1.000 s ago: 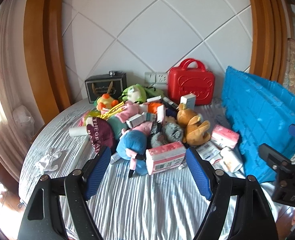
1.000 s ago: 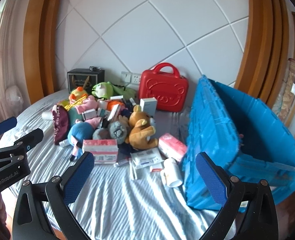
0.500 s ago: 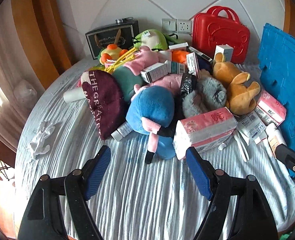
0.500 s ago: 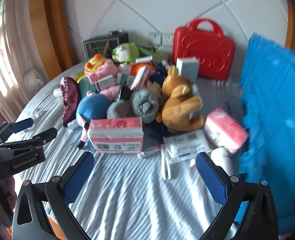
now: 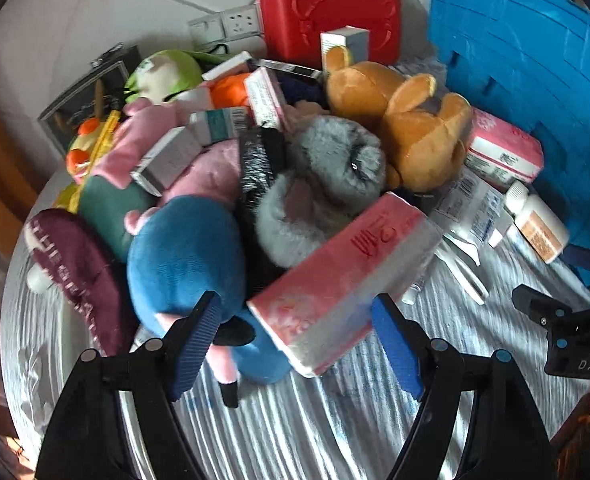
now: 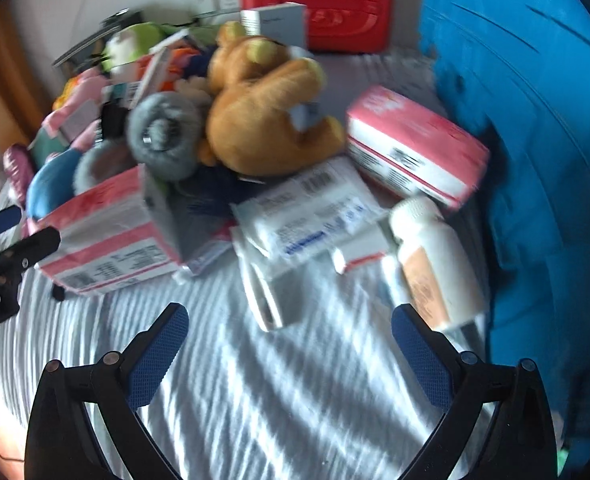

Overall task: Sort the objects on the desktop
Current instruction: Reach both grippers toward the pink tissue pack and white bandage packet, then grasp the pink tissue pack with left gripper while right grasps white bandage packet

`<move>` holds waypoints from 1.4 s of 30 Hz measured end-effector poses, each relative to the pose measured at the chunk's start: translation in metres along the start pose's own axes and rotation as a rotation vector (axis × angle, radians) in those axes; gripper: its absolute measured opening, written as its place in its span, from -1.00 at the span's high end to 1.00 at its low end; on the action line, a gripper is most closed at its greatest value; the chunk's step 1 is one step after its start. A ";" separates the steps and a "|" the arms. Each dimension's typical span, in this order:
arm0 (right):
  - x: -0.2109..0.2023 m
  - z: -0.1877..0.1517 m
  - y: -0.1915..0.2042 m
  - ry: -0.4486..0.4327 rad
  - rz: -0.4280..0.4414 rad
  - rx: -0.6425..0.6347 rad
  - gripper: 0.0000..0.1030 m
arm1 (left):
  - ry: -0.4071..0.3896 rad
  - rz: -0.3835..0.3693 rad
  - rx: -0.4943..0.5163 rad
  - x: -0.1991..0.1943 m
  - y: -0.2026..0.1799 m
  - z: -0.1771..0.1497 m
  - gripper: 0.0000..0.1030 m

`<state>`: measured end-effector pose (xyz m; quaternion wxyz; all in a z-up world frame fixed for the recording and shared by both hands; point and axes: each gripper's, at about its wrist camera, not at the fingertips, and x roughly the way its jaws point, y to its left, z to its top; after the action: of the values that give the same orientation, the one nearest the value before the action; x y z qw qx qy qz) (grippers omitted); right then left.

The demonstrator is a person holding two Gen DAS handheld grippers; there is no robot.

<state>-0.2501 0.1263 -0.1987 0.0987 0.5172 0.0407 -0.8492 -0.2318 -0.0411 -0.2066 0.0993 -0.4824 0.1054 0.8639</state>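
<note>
Both claws hang released over the striped table [image 6: 295, 400]. The left claw [image 5: 295, 336] straddles a tissue pack [image 5: 347, 276] wedged against a blue plush [image 5: 183, 264] and grey slippers [image 5: 327, 184]. The right claw [image 6: 291, 356] faces a bottle [image 6: 435, 256] beside the blue crate [image 6: 535, 160].

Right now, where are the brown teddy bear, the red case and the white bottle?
brown teddy bear [image 5: 415, 128], left wrist view, its back.
red case [image 5: 331, 12], left wrist view, front face.
white bottle [image 6: 435, 256], right wrist view, its side.
</note>
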 end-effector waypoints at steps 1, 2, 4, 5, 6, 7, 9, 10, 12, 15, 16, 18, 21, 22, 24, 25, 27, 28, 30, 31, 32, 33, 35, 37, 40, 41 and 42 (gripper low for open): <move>-0.001 -0.004 -0.003 0.001 -0.016 0.027 -1.00 | 0.008 -0.015 0.027 0.006 -0.004 0.001 -0.50; -0.002 -0.009 -0.007 0.002 -0.029 0.056 -1.00 | 0.015 -0.020 0.060 0.012 -0.009 0.001 -0.50; -0.006 -0.021 -0.015 0.005 -0.037 0.115 -1.00 | 0.028 -0.037 0.110 0.023 -0.017 0.003 -0.50; -0.009 -0.028 -0.018 0.000 -0.040 0.146 -1.00 | 0.036 -0.050 0.122 0.028 -0.020 0.004 -0.50; -0.013 -0.033 -0.019 -0.004 -0.046 0.166 -1.00 | 0.048 -0.076 0.126 0.033 -0.022 0.006 -0.50; -0.015 -0.040 -0.023 -0.011 -0.048 0.196 -1.00 | 0.067 -0.096 0.119 0.039 -0.022 0.006 -0.49; -0.016 -0.046 -0.028 -0.010 -0.031 0.229 -1.00 | 0.087 -0.130 0.068 0.043 -0.020 0.003 -0.35; -0.015 -0.047 -0.028 -0.003 -0.027 0.238 -1.00 | 0.080 -0.136 0.041 0.040 -0.017 0.000 -0.25; -0.012 -0.048 -0.028 0.009 -0.019 0.244 -1.00 | 0.080 -0.152 0.000 0.033 -0.012 -0.007 -0.19; -0.013 -0.045 -0.024 -0.004 -0.029 0.220 -0.98 | 0.065 -0.123 -0.050 0.016 -0.004 -0.019 -0.16; -0.013 -0.043 -0.022 -0.011 -0.040 0.202 -0.89 | 0.056 -0.110 -0.072 0.010 -0.001 -0.024 -0.15; -0.007 -0.035 -0.017 -0.010 -0.040 0.158 -0.64 | 0.038 -0.080 -0.117 -0.001 0.002 -0.031 -0.07; 0.006 -0.024 -0.015 0.001 -0.018 0.133 -0.34 | 0.009 -0.036 -0.175 -0.008 0.011 -0.037 -0.07; 0.008 -0.021 -0.016 0.003 -0.008 0.128 -0.33 | 0.015 -0.036 -0.184 -0.008 0.017 -0.039 -0.07; 0.014 -0.011 -0.015 -0.002 0.019 0.115 -0.33 | 0.017 -0.027 -0.198 -0.003 0.016 -0.037 -0.07; 0.016 -0.006 -0.015 -0.006 0.027 0.109 -0.33 | 0.007 -0.021 -0.205 -0.001 0.015 -0.036 -0.07; 0.024 0.003 -0.013 -0.010 0.048 0.108 -0.37 | -0.002 -0.014 -0.218 0.004 0.012 -0.031 -0.07; 0.028 0.007 -0.014 -0.006 0.062 0.118 -0.46 | -0.007 -0.020 -0.224 0.007 0.010 -0.026 -0.07; 0.039 0.013 -0.016 0.009 0.089 0.151 -0.50 | -0.016 -0.027 -0.226 0.013 0.004 -0.016 -0.07; 0.044 0.016 -0.018 0.016 0.099 0.164 -0.50 | -0.024 -0.022 -0.222 0.015 0.002 -0.012 -0.04; 0.049 0.018 -0.019 0.022 0.112 0.180 -0.50 | -0.034 -0.016 -0.218 0.016 -0.001 -0.007 -0.02; 0.053 0.019 -0.020 0.026 0.125 0.192 -0.50 | -0.040 -0.014 -0.212 0.018 -0.003 -0.003 0.01; 0.060 0.023 -0.022 0.034 0.133 0.216 -0.57 | -0.046 -0.014 -0.206 0.022 -0.007 0.005 0.03; 0.066 0.026 -0.024 0.039 0.142 0.238 -0.62 | -0.042 0.006 -0.200 0.026 -0.009 0.009 0.03; 0.070 0.029 -0.024 0.043 0.155 0.256 -0.58 | -0.039 0.013 -0.201 0.025 -0.009 0.003 0.03; 0.071 0.030 -0.023 0.042 0.152 0.253 -0.32 | -0.032 0.010 -0.204 0.024 -0.009 -0.001 0.03; 0.069 0.030 -0.021 0.036 0.141 0.240 -0.11 | -0.027 0.005 -0.205 0.023 -0.009 -0.004 0.03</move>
<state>-0.3115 0.1334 -0.2472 0.0949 0.5422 -0.0957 -0.8294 -0.2382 -0.0323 -0.2289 0.0486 -0.4781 0.0161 0.8768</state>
